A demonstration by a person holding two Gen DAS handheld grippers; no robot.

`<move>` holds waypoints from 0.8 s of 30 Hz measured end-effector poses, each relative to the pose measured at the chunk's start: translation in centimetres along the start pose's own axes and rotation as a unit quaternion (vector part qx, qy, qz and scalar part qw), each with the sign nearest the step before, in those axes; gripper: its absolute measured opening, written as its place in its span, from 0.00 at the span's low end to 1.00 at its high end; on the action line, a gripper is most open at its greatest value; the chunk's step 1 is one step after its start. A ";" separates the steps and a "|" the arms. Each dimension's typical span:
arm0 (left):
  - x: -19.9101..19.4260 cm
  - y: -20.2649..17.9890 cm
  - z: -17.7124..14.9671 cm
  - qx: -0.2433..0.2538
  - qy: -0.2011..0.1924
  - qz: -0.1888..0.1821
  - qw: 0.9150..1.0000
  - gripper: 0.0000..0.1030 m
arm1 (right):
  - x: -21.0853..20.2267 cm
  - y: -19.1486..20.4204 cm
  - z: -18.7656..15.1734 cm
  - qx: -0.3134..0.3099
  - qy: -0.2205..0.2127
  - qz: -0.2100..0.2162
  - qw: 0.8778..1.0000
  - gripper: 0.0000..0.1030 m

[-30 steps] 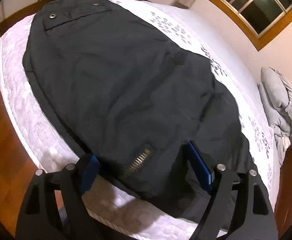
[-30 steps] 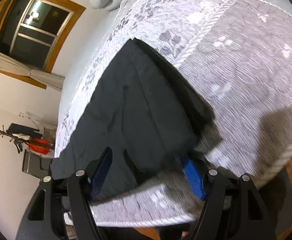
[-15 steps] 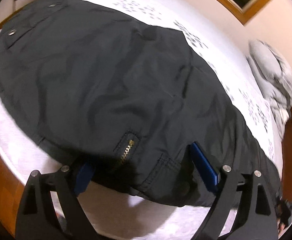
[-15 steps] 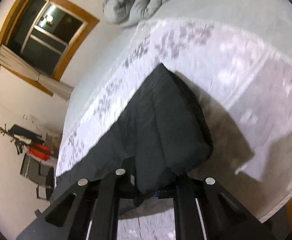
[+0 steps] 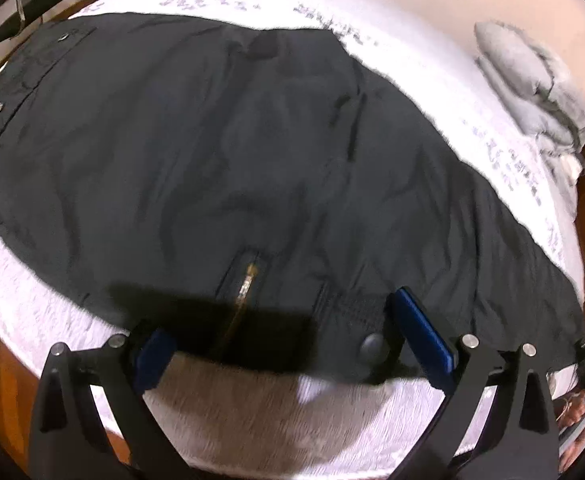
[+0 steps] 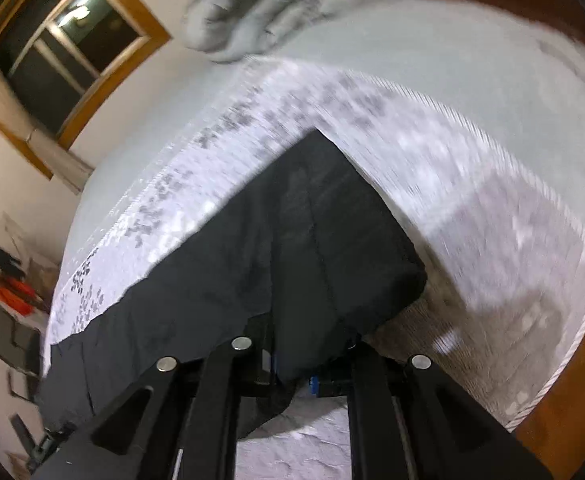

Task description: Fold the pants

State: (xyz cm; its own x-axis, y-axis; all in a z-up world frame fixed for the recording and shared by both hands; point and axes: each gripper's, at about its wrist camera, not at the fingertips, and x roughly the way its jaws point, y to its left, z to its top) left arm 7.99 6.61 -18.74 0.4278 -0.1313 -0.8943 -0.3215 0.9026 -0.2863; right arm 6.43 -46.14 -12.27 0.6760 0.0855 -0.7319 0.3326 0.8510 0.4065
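A white quilted mattress (image 5: 252, 412) fills most of both views, its top printed with a band of small grey flowers and its edge trimmed with cord. Spread flat across it lie the black pants (image 5: 252, 152), waistband toward the near edge in the left wrist view and the legs running away over the bed; in the right wrist view the same pants (image 6: 292, 248) show their leg ends lifted off the cover. At the far end of the bed sits a rumpled grey comforter (image 5: 532, 80). A wood-framed window (image 6: 64, 52) shows dark glass on the cream wall.

The left gripper (image 5: 292, 344) stands with its blue-padded jaws spread wide, one on either side of the waistband, not yet pinching the cloth. Between them lie the brass zipper (image 5: 246, 284) of the open fly and, nearer the right-hand pad, a dark waistband button (image 5: 373, 346).

The right gripper (image 6: 308, 368) has its jaws drawn together, clamped on the hem of the pants legs.
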 end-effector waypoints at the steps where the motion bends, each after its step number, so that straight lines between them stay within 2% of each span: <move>1: -0.4 -0.2 -0.1 0.002 0.007 -0.007 1.000 0.96 | -0.4 1.0 0.0 -0.018 -0.009 0.001 1.000 0.10; 4: -2.0 -1.2 -0.9 0.016 -0.013 -0.008 1.000 0.96 | -1.7 6.0 0.1 -0.097 -0.037 0.000 0.995 0.10; 6: -2.8 -2.1 -0.8 0.037 -0.028 -0.004 0.999 0.96 | -2.3 8.8 -0.5 -0.133 -0.045 0.012 0.990 0.10; 8: -3.1 -2.2 -0.5 0.038 -0.038 -0.006 0.999 0.96 | -2.5 11.9 -1.2 -0.167 -0.048 0.026 0.984 0.10; 13: -2.5 -1.4 -0.4 0.017 -0.025 -0.012 0.999 0.96 | -2.0 17.8 -3.7 -0.235 -0.042 0.048 0.970 0.10; 24: -1.8 -1.4 -0.2 0.014 -0.010 -0.018 1.000 0.96 | -0.5 24.4 -7.5 -0.278 -0.005 0.108 0.954 0.10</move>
State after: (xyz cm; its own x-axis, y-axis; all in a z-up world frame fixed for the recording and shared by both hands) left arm 7.49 5.49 -16.76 0.4561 -0.1557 -0.8762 -0.2816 0.9087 -0.3081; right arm 9.33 -21.54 -6.09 0.6964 0.2883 -0.6572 -0.2145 0.9575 0.1927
